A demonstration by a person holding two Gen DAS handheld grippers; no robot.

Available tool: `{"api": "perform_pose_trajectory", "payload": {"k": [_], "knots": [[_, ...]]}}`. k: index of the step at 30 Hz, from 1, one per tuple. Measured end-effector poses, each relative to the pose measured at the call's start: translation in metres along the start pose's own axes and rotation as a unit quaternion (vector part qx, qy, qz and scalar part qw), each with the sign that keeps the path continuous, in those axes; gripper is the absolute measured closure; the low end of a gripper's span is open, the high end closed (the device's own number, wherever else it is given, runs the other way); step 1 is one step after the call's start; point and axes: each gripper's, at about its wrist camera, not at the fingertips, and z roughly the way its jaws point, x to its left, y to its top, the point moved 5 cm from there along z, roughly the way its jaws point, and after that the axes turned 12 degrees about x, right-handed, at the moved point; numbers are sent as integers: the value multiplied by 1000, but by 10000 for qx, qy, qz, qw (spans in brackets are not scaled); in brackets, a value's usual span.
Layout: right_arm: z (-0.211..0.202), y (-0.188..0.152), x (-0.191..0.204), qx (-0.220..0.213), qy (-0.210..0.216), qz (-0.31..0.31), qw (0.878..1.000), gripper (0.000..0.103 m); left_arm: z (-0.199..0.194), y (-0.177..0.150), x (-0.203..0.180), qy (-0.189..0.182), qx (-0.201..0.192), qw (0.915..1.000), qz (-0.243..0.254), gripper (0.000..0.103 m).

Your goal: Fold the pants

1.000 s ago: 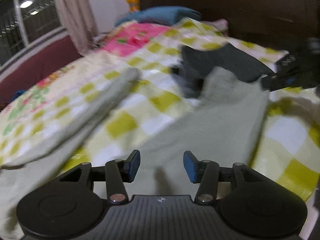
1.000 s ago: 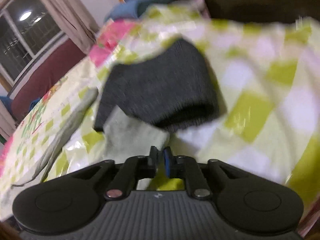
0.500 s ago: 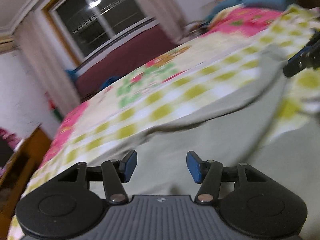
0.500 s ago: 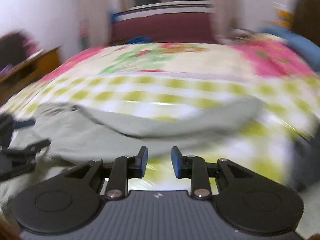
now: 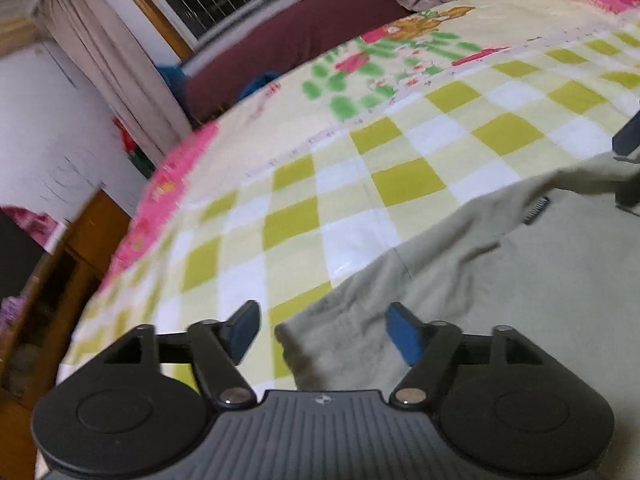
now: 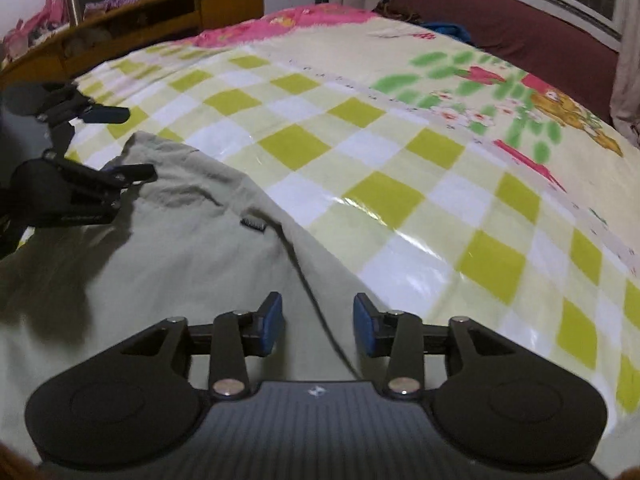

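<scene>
Pants: the pale grey-green cloth pants point(image 5: 500, 280) are lying spread on the bed's yellow-and-white checked plastic cover point(image 5: 352, 196), a small dark label point(image 6: 253, 224) showing near their edge.
Left gripper: the black left gripper point(image 5: 322, 330) is hovering with fingers spread wide over a corner of the pants, holding nothing.
Right gripper: the black right gripper point(image 6: 318, 328) is standing wide apart above the pants' edge, gripping nothing.
Background: a maroon sofa point(image 6: 520, 36) is sitting beyond the bed.

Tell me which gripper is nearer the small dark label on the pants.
Right, apparently. The label lies just ahead of the right gripper, slightly to its left. The left gripper sits over the pants corner, with the label far up to its right.
</scene>
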Motion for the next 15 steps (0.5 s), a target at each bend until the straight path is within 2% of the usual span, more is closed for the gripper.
{"api": "perform_pose_trajectory", "payload": {"k": [3,5,6,7,9,12,15], "knots": [[14,9,-1,279,31,60,9996,55,11,0,3,-147,62,9999,59,7],[20,10,-4,424,43,153,9990,57,12,-1,3,-233,125,9996,104,9],[23,9,-7,481,59,252,9985,61,13,-1,3,-302,168,9993,136,17],[24,10,-9,507,52,325,9982,76,13,-1,1,-446,236,9986,147,24],[25,10,-12,512,1,416,9978,98,11,0,0,-641,366,9972,109,44],[16,9,-16,382,97,545,9977,101,3,1,-5,-477,357,9978,297,62],[-12,5,-14,-11,105,563,9984,101,-19,-2,-3,-142,141,9991,379,64]]}}
